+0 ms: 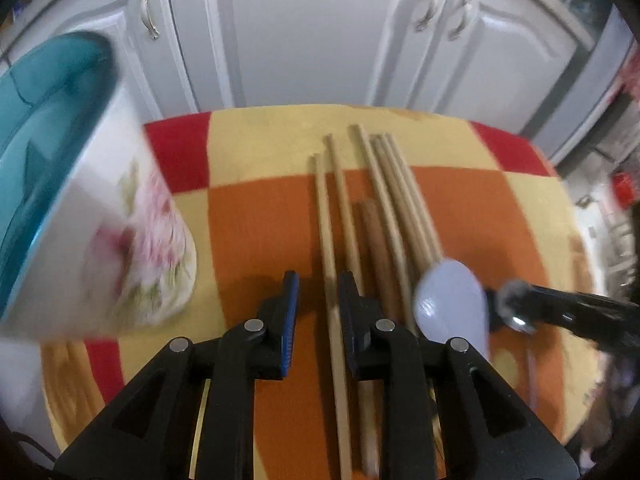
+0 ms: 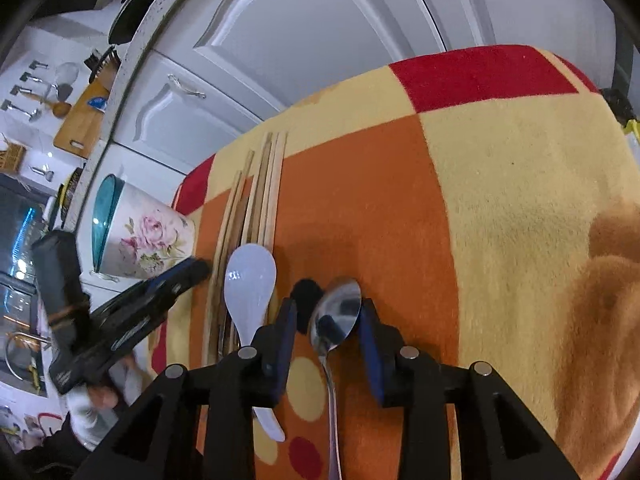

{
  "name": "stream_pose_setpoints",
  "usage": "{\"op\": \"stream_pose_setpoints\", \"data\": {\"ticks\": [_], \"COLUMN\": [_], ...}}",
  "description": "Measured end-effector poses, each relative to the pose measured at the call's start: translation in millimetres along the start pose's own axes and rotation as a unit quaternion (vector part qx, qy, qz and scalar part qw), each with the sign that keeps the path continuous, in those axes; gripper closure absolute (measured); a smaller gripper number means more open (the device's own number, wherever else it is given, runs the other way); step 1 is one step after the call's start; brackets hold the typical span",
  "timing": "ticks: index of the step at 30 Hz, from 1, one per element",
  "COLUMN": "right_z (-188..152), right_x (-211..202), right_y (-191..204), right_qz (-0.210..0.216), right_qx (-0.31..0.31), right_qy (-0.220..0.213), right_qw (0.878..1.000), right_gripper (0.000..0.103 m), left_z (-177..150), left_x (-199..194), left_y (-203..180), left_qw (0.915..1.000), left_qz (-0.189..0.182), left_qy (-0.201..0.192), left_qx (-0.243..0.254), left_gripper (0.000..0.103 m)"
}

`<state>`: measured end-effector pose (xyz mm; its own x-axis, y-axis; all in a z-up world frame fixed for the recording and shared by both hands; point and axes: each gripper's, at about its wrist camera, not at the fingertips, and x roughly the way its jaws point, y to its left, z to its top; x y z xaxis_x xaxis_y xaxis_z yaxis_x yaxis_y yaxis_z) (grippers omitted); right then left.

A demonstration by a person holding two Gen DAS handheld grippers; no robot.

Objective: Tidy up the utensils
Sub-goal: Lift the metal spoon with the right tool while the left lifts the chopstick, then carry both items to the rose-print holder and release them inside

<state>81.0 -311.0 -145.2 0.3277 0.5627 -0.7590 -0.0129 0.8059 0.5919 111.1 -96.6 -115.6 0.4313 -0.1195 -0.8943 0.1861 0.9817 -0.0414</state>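
On the bench (image 2: pixel 500 168), a fuzzy fleece cloth (image 1: pixel 256 232) in orange, yellow and red squares carries the utensils. Wooden chopsticks (image 1: pixel 384 200), thin straight pale sticks, lie side by side at the middle; about five count clearly, plus one darker brown stick (image 1: pixel 376 248) among them, blur makes exact count unsure. One white spoon (image 2: pixel 250 284), smooth, oval bowl, glossy, looks plastic or ceramic, rests just right of the sticks, touching them. One metal spoon (image 2: pixel 336 316), shiny and mirror-like, thin handle, lies right of the white one. One white cup (image 2: pixel 140 240) with pink rose print and teal inside stands at the cloth's left edge, leaning in both views. Left hand-held gripper (image 1: pixel 318 292), black with blue pads, jaws spread, straddles one chopstick (image 1: pixel 328 240), not pinching. Right hand-held gripper (image 2: pixel 328 316), jaws spread, sits either side of the metal spoon's bowl, contact unclear. White panelled cabinet doors (image 1: pixel 304 32) stand behind.
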Motion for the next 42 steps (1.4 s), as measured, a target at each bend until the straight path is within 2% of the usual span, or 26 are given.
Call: {"op": "stream_pose_setpoints", "data": {"ticks": [9,11,15,18,22,27,31,34,36,37,40,42], "right_z": [12.4,12.7,7.6,3.5,-1.4,-7.4,-8.2,-3.2,0.0,-0.4,-7.5,-13.1], "right_x": [2.5,3.7,4.9,-10.2,-40.5,-65.5,-86.3,-94.2,-84.6,-78.6,-47.7,-24.5], "right_y": [-3.5,-3.4,-2.1,9.9,28.5,50.7,74.5,95.4,99.6,98.8,81.5,64.5], "right_qz": [0.019,0.017,0.028,0.026,0.032,0.037,0.058,0.041,0.012,-0.007,-0.071,-0.090], "right_qx": [-0.006,-0.014,-0.022,-0.042,-0.063,-0.081,-0.093,-0.127,-0.131,-0.134,-0.128,-0.123], "right_qy": [0.004,0.003,0.012,0.001,-0.023,-0.044,-0.070,-0.077,-0.060,-0.051,-0.020,0.007], "right_qw": [1.000,1.000,0.999,0.999,0.997,0.995,0.992,0.988,0.989,0.990,0.989,0.988], "right_gripper": [0.073,0.086,0.092,0.096,0.098,0.100,0.101,0.101,0.100,0.096,0.075,0.075], "left_z": [20.6,20.6,12.9,1.8,-6.8,-15.6,-10.5,-4.2,-2.9,-3.5,-4.0,-4.2], "left_x": [19.3,18.6,6.7,-25.9,-70.6,-113.7,-153.7,-174.1,-179.0,-180.3,-177.0,-177.4], "left_y": [0.9,-3.1,-3.0,5.6,21.0,37.3,52.4,67.6,74.8,77.5,84.9,91.0], "left_qw": [0.9999,0.9999,0.9991,0.9965,0.9917,0.9871,0.9783,0.9747,0.9725,0.9710,0.9675,0.9660], "left_qz": [0.015,0.007,-0.038,-0.084,-0.122,-0.143,-0.155,-0.150,-0.155,-0.160,-0.173,-0.177], "left_qy": [0.004,0.004,0.014,-0.007,-0.038,-0.072,-0.136,-0.161,-0.167,-0.170,-0.171,-0.170], "left_qx": [-0.006,0.006,0.011,0.005,-0.001,-0.014,-0.024,-0.037,-0.047,-0.052,-0.069,-0.080], "left_gripper": [0.086,0.098,0.099,0.099,0.099,0.099,0.099,0.099,0.099,0.099,0.099,0.099]}}
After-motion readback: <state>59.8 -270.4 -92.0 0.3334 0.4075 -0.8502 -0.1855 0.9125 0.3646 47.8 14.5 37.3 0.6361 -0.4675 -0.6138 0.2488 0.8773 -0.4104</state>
